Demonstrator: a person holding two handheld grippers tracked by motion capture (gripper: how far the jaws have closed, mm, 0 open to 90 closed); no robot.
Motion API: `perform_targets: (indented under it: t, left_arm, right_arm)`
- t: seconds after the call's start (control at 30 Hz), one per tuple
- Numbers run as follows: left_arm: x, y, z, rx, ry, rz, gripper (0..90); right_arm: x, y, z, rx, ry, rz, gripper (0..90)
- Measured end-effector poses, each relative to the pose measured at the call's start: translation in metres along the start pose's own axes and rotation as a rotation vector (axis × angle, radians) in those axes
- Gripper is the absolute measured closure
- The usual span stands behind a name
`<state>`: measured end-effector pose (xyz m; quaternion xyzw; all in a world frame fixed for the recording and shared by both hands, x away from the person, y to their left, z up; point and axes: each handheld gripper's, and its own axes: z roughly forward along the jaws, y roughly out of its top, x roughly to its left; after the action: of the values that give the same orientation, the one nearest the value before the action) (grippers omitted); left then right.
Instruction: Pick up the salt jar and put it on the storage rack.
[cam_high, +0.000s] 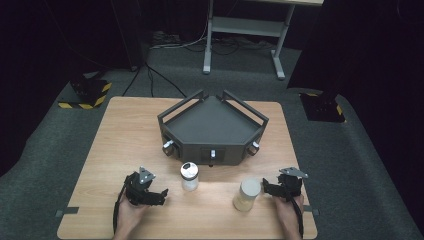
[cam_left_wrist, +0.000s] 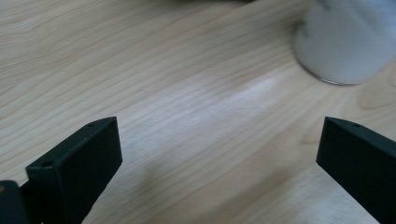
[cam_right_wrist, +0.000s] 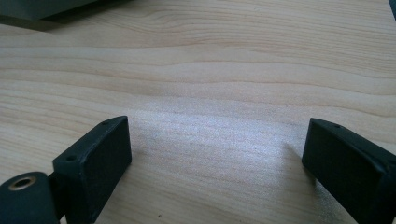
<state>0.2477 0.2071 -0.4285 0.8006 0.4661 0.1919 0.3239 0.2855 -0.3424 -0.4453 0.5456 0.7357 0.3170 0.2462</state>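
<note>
On the desk (cam_high: 100, 150), both grippers' fingers spread and empty (left gripper (cam_high: 159, 194), right gripper (cam_high: 266, 188)); small jar (cam_high: 189, 176) looks rigid, slippery, probably light: grasp mid-body.

left gripper (cam_high: 159, 192) held low near the left front, jaws spread wide with nothing between them, pointing inward to the right; left hand (cam_high: 131, 212) wrapped around its body from below. right gripper (cam_high: 266, 188) level at the right front, jaws likewise apart and empty, pointing inward to the left; right hand (cam_high: 290, 210) gripping from behind.
</note>
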Motion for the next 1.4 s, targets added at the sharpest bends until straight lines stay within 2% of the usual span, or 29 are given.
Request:
perform_targets:
  t: [0.3,0.43,0.87,0.97,1.2,1.4]
  left_arm:
    - [-0.020,0.011,0.009,0.013,-0.067,0.065,0.2]
    - [-0.028,0.017,0.013,0.017,-0.077,0.087,0.4]
    - [-0.049,0.037,0.028,0.000,-0.105,0.123,3.9]
    - [-0.053,0.040,0.030,-0.003,-0.102,0.129,4.2]
    - [-0.055,0.045,0.038,-0.019,-0.106,0.112,5.6]
    - [-0.059,0.049,0.046,-0.028,-0.093,0.097,7.4]
  right_arm:
    - [0.000,0.000,0.000,-0.001,0.000,-0.002,8.0]
    - [0.000,0.000,0.000,-0.001,0.000,-0.002,8.0]
    - [0.000,0.000,0.000,0.000,0.000,0.000,8.0]
    - [0.000,0.000,0.000,0.000,0.000,0.000,8.0]
    - [0.000,0.000,0.000,0.000,0.000,0.000,8.1]
    - [0.000,0.000,0.000,-0.001,0.000,0.001,8.1]
